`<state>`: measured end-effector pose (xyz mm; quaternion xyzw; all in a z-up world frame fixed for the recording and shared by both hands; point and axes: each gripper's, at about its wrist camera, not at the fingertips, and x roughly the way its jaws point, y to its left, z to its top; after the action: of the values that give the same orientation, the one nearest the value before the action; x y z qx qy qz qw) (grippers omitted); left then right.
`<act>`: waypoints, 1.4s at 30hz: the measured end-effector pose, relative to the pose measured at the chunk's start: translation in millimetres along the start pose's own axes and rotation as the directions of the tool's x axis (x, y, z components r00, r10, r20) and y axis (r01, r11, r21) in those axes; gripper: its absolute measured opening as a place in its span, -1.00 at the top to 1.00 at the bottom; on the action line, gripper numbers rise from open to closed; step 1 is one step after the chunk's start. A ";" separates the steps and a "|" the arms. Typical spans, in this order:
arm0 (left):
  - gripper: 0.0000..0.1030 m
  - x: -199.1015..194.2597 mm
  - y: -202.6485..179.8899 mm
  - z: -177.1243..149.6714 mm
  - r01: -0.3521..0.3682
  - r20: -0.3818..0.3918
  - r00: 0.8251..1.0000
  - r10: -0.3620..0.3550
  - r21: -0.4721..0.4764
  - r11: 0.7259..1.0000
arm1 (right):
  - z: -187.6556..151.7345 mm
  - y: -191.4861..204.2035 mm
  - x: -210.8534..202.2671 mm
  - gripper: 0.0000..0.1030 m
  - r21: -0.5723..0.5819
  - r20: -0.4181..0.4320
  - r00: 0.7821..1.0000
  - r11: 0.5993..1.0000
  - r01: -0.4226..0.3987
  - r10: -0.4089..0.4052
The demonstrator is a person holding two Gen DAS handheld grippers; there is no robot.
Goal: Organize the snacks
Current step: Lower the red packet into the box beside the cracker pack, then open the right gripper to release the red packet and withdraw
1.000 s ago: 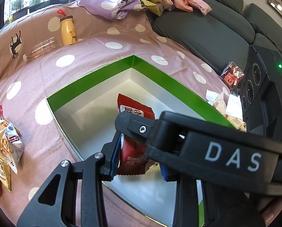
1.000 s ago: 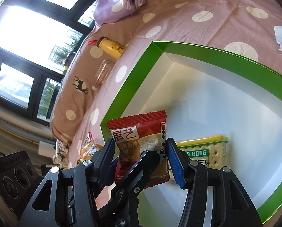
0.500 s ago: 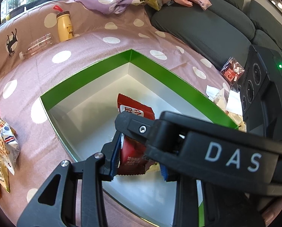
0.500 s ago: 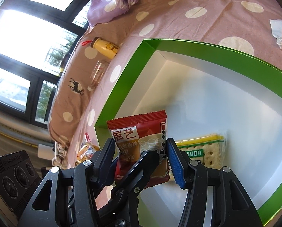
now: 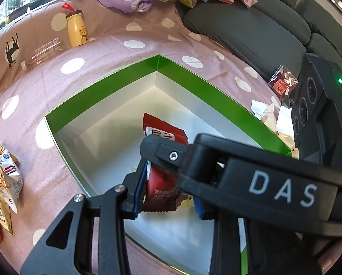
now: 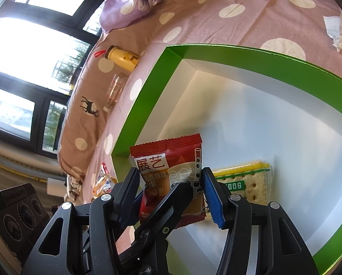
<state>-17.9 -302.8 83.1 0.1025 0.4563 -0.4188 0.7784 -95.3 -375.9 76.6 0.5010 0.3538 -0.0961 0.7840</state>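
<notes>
Both tools pinch the red snack packet (image 6: 171,174): left tool (image 5: 168,190) and right tool (image 6: 171,194), above the green box (image 6: 262,61), beside the cracker pack (image 6: 246,183). Uneven release could tip it onto the bedspread (image 5: 102,52).

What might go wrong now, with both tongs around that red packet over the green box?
The left tongs and right tongs cross at the red packet; moving apart, they might snag or tear it. If it slips, it would likely land on the cracker pack in the green box, not beside it.
</notes>
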 end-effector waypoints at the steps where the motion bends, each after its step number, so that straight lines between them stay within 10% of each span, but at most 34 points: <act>1: 0.36 0.4 0.3 0.0 0.001 -0.003 1.000 -0.001 0.000 1.000 | 0.1 0.0 0.0 -0.13 0.000 0.000 1.000 1.000 0.001 -0.001; 42: 0.36 9.7 2.7 -2.2 0.014 -0.035 0.999 -0.014 -0.019 1.000 | -1.9 -8.4 7.5 -0.13 0.043 -0.031 0.999 0.998 0.036 -0.034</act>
<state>-15.0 -305.3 73.5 0.0994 0.4746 -0.4181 0.7681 -94.9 -376.8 65.2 0.5129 0.3724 -0.1097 0.7657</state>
